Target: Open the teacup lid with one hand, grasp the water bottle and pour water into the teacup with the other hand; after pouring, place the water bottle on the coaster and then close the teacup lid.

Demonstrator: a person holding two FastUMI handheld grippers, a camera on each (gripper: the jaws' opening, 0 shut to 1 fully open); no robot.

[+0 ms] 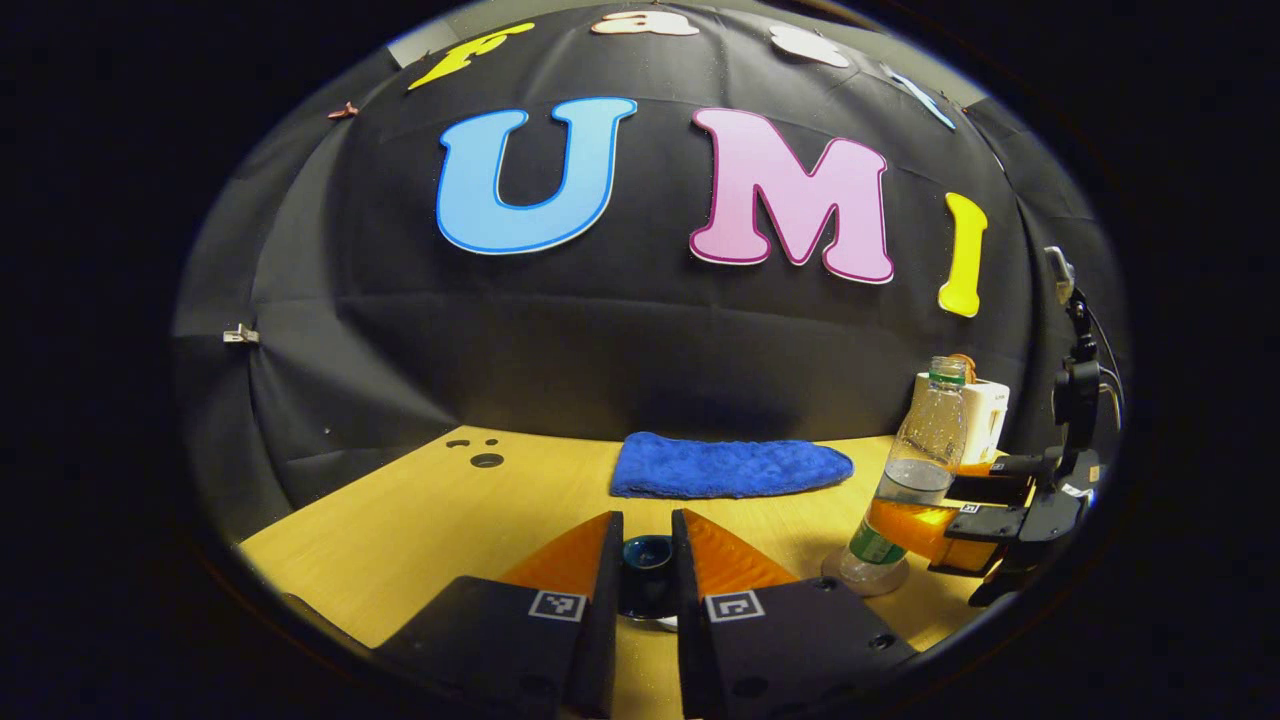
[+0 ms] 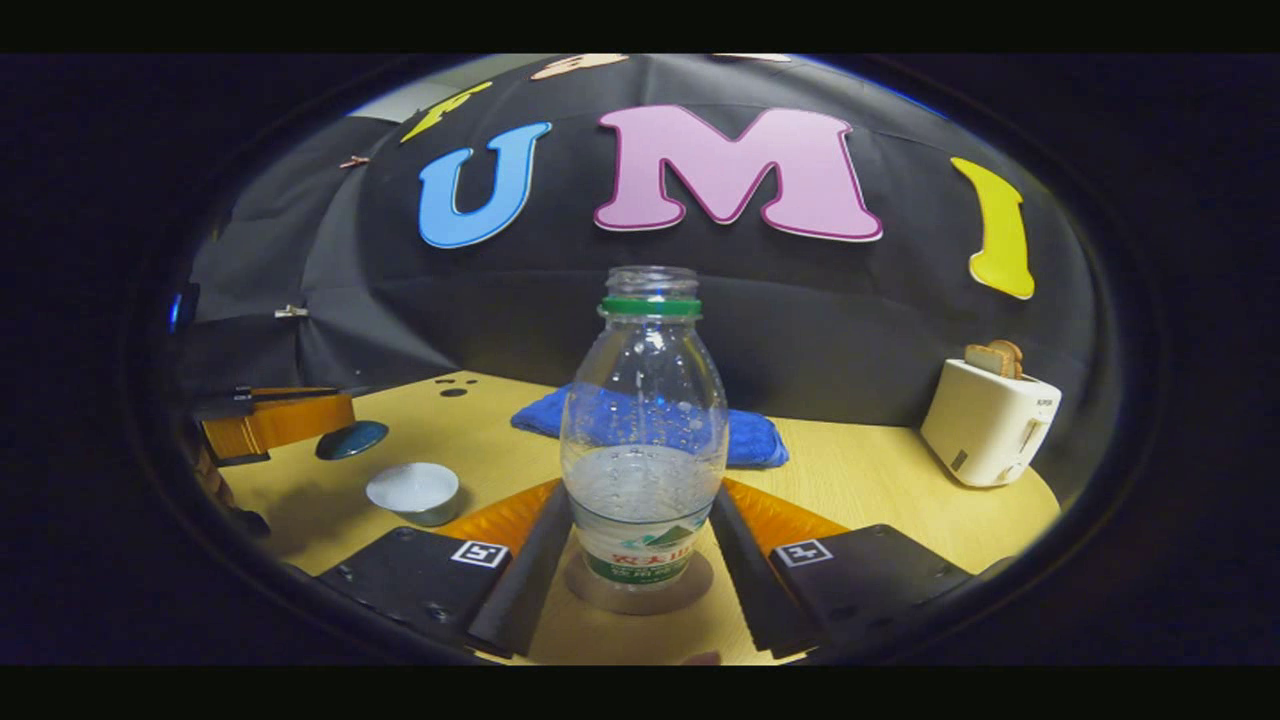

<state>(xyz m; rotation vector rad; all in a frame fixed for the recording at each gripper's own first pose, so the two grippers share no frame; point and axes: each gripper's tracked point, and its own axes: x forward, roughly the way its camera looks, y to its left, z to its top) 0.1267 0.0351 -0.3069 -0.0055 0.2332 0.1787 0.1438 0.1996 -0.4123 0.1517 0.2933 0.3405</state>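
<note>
Clear plastic water bottle (image 2: 645, 440), uncapped and part full, stands upright on the round coaster (image 2: 640, 592) between the right tool's (image 2: 640, 560) fingers, which flank its lower body; real pressing contact can't be told. Left tool (image 1: 646, 560) is closed on the dark teal teacup lid (image 1: 646, 555), held off the bench (image 1: 400, 520). From the right tool, the open white teacup (image 2: 413, 491) sits forward-left, blue cloth (image 2: 750, 432) behind the bottle, toaster (image 2: 988, 422) far right.

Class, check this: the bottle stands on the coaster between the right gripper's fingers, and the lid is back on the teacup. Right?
Not quite. In the right gripper view the teacup is open; the left gripper holds the lid off it. The bottle does stand on the coaster.
</note>
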